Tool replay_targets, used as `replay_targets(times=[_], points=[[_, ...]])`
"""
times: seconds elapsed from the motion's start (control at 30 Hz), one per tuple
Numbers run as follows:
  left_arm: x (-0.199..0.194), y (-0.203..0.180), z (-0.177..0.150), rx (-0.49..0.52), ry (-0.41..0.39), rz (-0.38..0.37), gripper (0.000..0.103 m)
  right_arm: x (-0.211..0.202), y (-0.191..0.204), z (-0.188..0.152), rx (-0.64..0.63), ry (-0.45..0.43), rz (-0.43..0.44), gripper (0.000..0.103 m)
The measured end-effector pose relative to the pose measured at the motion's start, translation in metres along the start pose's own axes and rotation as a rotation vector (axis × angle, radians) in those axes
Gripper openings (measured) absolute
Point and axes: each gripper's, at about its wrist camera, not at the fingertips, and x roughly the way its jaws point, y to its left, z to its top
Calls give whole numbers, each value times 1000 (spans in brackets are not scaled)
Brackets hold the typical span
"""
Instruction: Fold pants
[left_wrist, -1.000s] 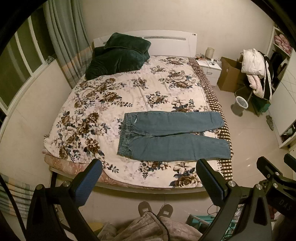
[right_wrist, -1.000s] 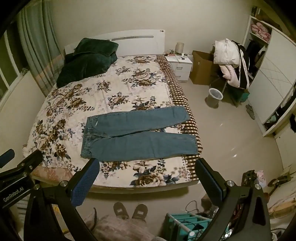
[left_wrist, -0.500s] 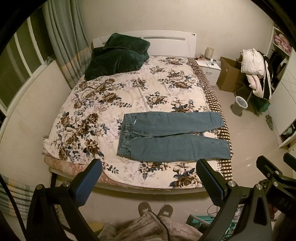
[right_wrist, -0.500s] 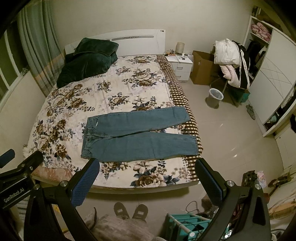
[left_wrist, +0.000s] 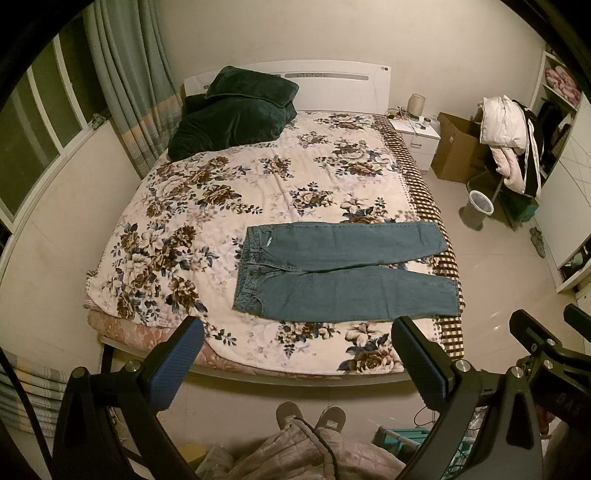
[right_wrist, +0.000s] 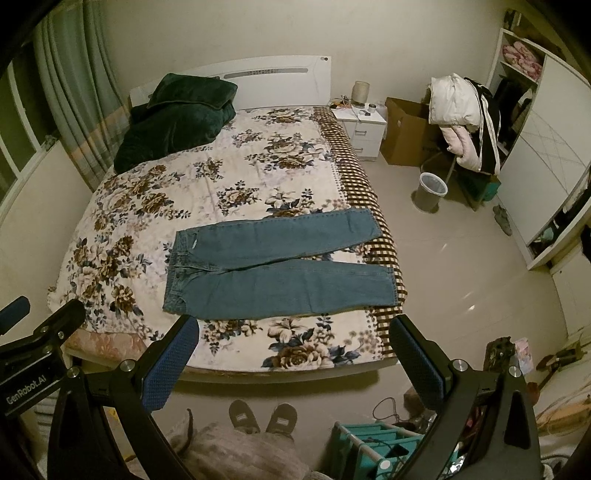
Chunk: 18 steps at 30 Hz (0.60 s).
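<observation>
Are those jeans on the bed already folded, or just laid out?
Laid out, unfolded. The jeans lie flat on the floral bedspread, both legs at full length, side by side.

left wrist view drifts very slightly rightward, jeans (left_wrist: 343, 273) a touch further left in frame, nothing else shifts

left tool (left_wrist: 295, 343): black frame | blue pads | perhaps grey slippers (left_wrist: 310, 415)
</observation>
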Motion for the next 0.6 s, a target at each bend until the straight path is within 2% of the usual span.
replay_targets(times=[0.6], points=[[2,-5,6,-3,4,-5,103,-2,-9,-4,2,4,4,103]])
